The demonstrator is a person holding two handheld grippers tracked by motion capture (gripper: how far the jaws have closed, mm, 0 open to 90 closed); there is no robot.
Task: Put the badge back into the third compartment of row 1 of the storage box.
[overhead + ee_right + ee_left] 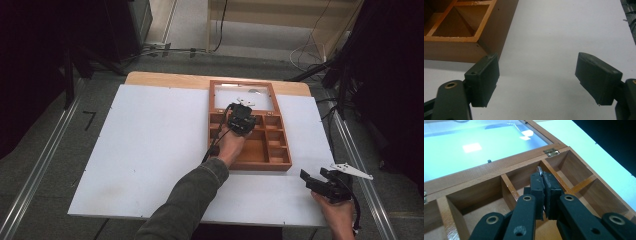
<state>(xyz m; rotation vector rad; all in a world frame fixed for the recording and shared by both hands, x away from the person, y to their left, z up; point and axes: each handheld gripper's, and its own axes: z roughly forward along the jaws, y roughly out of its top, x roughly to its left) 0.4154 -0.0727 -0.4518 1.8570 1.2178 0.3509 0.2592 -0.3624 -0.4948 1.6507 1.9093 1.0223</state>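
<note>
A: Quick status, near to far?

B: R gripper (pixel 314 181) first, nearest me at abt 5 o'clock on the white board (pixel 150 150). Jaws spread wide, nothing between them, hovering just off the box's near-right corner. My R hand (pixel 340 212) grips it from below, wrist low at the board's edge.

A: And the left?

B: L gripper (pixel 543 192) is farther out, over the wooden box (pixel 280 165), abt 12 o'clock from me. Jaws pinched nearly together on a small thin metal piece (pixel 539 170), looks like a coin or washer, can't tell which. Only its top edge pokes above the pads.

A: Where's it sit rel. to the compartments?

B: Above the divider between two back-row compartments, near the hinge (pixel 551 152), glass lid (pixel 474 147) lying open beyond it at 12.

A: Step?

B: I judge I'm carrying the piece to a slot, not yet dropped. Next move needs me to pick a side of that divider, lower the tip in, then ease the jaws apart w/o flicking it out.

A: Arm pose?

B: L forearm (pixel 190 195) reaches fwd, angled toward 1 o'clock, hand over the box's near half, gripper tipped down.
</note>
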